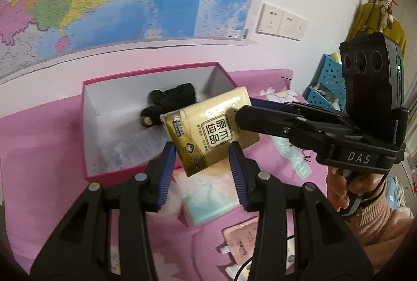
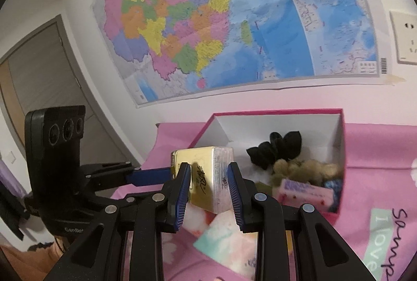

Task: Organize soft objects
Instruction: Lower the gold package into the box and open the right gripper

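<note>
Gold tissue pack (image 1: pixel 208 128) — tilted, held aloft — before pink box (image 1: pixel 109 83).

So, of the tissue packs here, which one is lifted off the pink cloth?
The gold tissue pack, held by both tools; the pastel green-and-pink pack lies on the cloth below.

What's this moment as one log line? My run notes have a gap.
left gripper: shut on tissue pack | right gripper: shut on tissue pack | tissue pack: in air by pink box

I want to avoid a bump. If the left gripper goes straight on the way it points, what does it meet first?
Probably the open pink cardboard box. The left gripper and right gripper both hold the gold tissue pack, which would likely touch the box's near wall or white inside first; depth is unclear.
</note>
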`<state>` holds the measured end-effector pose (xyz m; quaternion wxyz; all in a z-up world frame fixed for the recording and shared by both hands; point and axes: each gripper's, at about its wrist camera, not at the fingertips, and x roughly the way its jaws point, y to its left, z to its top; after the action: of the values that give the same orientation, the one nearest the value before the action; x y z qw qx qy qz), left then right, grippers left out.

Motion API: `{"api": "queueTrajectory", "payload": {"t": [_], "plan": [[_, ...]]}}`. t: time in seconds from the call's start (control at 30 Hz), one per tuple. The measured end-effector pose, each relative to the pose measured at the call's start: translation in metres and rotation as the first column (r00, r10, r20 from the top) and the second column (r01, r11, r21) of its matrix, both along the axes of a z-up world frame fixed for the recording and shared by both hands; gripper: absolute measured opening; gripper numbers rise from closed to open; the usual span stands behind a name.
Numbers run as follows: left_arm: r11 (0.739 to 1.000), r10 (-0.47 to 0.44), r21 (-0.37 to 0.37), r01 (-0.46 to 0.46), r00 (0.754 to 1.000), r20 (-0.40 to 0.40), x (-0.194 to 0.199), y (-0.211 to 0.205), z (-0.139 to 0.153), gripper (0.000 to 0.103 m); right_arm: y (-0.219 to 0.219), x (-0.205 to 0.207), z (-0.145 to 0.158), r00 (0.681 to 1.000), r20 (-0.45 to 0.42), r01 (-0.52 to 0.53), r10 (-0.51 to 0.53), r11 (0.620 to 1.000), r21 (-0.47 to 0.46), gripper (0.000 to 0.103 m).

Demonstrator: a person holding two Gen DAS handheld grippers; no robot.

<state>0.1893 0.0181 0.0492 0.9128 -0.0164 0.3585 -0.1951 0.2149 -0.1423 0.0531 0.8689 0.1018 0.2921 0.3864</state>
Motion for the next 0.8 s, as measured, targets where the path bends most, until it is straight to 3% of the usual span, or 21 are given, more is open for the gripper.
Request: {"api": "queueTrajectory", "payload": {"t": [0.8], "plan": [[0.993, 0.120, 0.025, -0.118, 0.990, -0.070, 0.056, 0.037, -0.027, 0.044, 0.046, 0.059, -0.033, 0.993, -0.117, -0.013, 0.010, 1.000, -0.025, 0.029]]}}
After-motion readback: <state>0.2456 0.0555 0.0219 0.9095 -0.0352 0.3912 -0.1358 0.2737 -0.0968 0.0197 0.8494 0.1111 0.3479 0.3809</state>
